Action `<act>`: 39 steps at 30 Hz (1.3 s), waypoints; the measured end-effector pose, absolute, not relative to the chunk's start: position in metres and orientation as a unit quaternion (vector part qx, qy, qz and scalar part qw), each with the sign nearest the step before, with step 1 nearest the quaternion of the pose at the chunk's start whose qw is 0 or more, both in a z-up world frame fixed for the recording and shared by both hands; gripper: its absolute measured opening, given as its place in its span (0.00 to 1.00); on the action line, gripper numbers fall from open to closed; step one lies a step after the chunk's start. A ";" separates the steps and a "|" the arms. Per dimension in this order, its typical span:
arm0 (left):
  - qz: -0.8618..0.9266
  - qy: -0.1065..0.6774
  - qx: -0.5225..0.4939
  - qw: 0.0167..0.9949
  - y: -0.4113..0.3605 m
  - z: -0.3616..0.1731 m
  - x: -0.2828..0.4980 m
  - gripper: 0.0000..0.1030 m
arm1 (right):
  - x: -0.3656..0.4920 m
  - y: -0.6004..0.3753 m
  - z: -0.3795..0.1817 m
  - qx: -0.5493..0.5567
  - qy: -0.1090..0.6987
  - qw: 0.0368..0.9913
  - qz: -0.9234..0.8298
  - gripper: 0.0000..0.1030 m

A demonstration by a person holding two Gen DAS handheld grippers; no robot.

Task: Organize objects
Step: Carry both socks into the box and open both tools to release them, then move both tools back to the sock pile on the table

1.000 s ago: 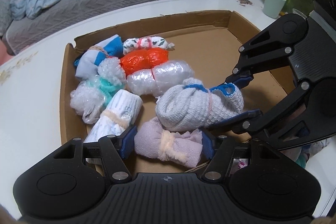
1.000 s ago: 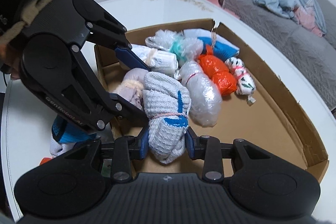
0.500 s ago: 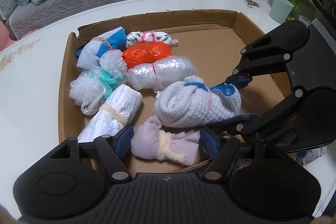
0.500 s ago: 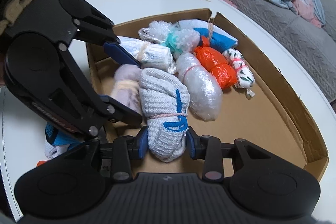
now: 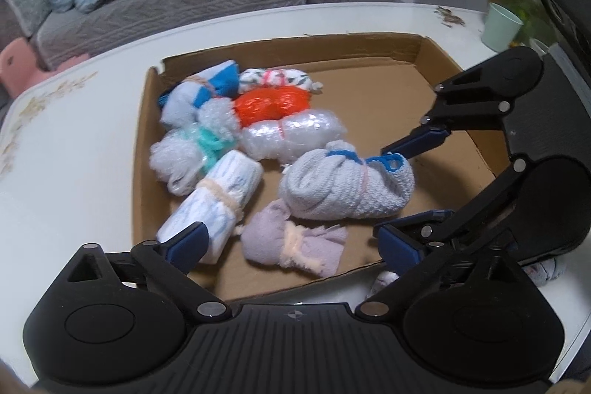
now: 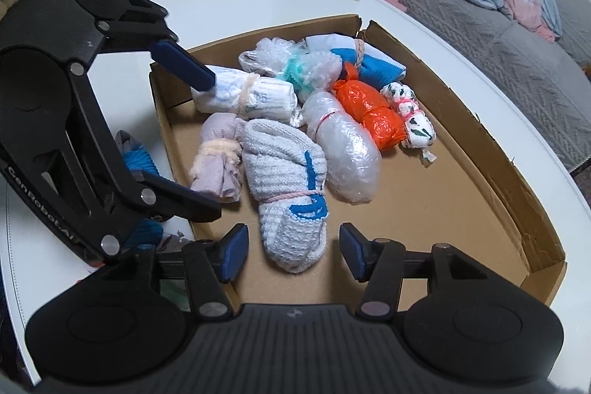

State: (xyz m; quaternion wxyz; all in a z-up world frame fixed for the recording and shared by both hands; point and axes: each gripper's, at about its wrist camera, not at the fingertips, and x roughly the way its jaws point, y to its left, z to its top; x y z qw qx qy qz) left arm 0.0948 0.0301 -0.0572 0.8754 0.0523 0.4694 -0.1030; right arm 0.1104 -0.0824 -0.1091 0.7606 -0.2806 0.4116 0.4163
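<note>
Blue-padded right gripper (image 6: 291, 255) released, jaws spread either side of the knitted bundle (image 6: 286, 194); left gripper (image 5: 291, 248) likewise unclenched, empty.
We judge the bundle set down in the cardboard tray (image 6: 476, 135), lavender roll (image 6: 218, 161) at its 9 o'clock, keeping rows tight.

**Both hand-held grippers released and opened**

Right hand-held gripper (image 6: 291, 255): a second ago clamped on the white knitted bundle (image 6: 291, 194); its fingers now stand apart, clear of both sides. The bundle lies free on the cardboard tray (image 6: 480, 150).

Left hand-held gripper (image 5: 291, 246): spread wider, no longer flanking the lilac cloth bundle (image 5: 291, 244) closely.
</note>
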 end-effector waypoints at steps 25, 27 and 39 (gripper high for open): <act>-0.027 0.434 -0.049 0.899 0.044 -0.028 0.027 1.00 | 0.054 -0.108 -0.070 -0.197 0.407 0.835 0.314 0.81; -0.026 0.429 -0.054 0.902 0.044 -0.025 0.021 1.00 | 0.047 -0.110 -0.065 -0.187 0.403 0.842 0.308 0.82; -0.010 0.405 -0.071 0.912 0.048 -0.035 -0.029 1.00 | -0.014 -0.161 -0.057 -0.074 0.358 0.893 0.263 0.90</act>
